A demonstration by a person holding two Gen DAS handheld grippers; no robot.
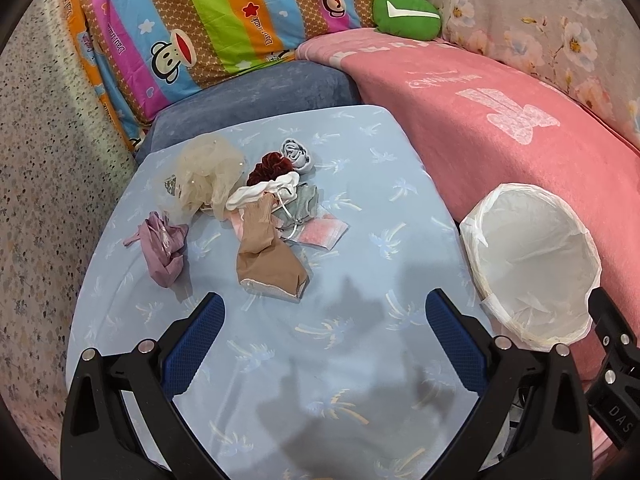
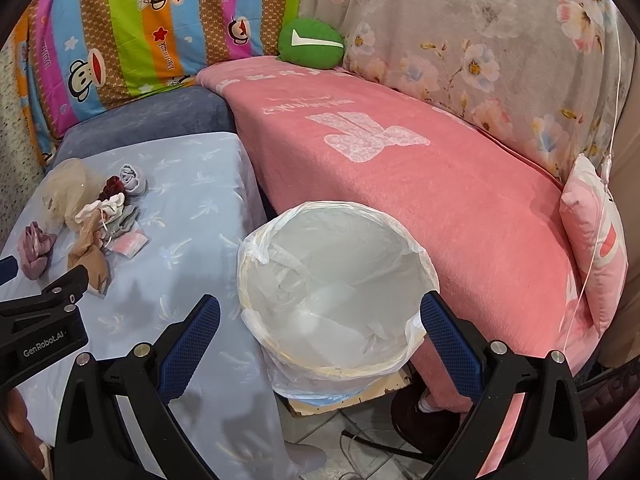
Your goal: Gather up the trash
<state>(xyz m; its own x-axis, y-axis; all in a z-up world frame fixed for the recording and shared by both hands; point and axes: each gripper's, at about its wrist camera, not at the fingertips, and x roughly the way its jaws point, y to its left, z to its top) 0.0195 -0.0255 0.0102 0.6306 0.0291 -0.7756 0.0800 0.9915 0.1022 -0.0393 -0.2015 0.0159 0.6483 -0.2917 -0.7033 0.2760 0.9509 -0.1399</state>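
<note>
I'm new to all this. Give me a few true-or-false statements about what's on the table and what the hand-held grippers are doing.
1. The bin is lined with a plastic bag. True.
2. The left hand-held gripper grips the tan stocking. False: it is open and holds nothing; the stocking lies on the table.
3. The bin already holds the purple cloth. False: it lies on the table.
4. The right hand-held gripper is open above the bin. True.

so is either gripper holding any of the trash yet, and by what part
Nothing is held. The left gripper and right gripper are both open and empty.
</note>
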